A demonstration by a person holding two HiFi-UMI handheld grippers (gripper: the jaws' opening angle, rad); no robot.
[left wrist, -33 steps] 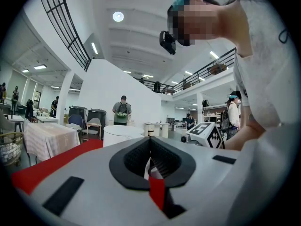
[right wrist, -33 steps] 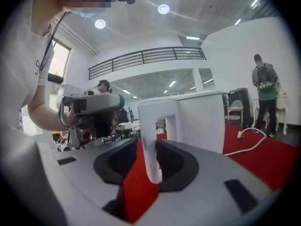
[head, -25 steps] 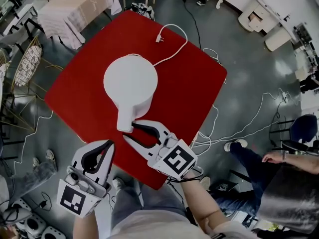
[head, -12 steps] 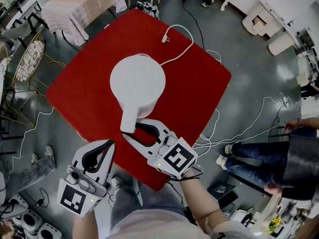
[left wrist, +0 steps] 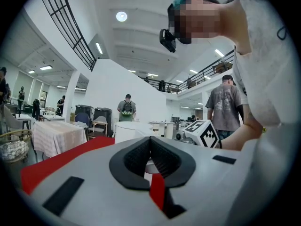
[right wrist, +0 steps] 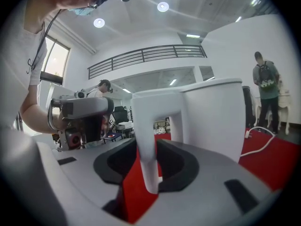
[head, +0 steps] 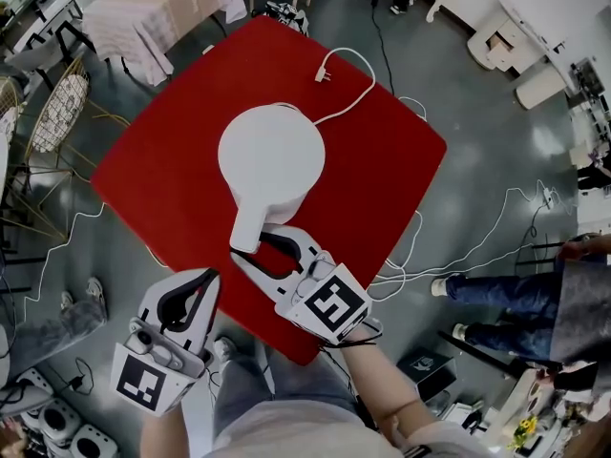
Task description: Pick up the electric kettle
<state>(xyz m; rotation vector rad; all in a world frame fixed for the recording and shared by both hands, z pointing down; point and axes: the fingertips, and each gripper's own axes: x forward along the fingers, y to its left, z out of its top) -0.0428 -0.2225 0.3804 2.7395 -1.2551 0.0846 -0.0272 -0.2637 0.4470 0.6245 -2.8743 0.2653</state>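
Note:
A white electric kettle (head: 271, 156) stands upright on the red table (head: 382, 160), its handle (head: 246, 227) pointing toward me. My right gripper (head: 250, 246) is open, and the lower end of the handle (right wrist: 146, 145) lies between its jaws; it touches one pad (right wrist: 181, 166) and leaves a gap on the other side. The kettle body (right wrist: 211, 117) fills the right gripper view. My left gripper (head: 205, 280) hangs shut and empty off the table's near edge, left of the right one. In the left gripper view (left wrist: 150, 140) the kettle (left wrist: 129, 131) shows beyond the tips.
The kettle's white cord and plug (head: 348, 74) trail across the far side of the table. Loose cables (head: 458, 246) lie on the floor at the right, near a person's legs (head: 506, 294). A cloth-covered table (head: 162, 8) and a wire chair (head: 48, 122) stand at the left.
My right gripper has edged up around the kettle handle, which now sits deeper between the jaws. The left gripper has not moved. The person at the right has walked on.

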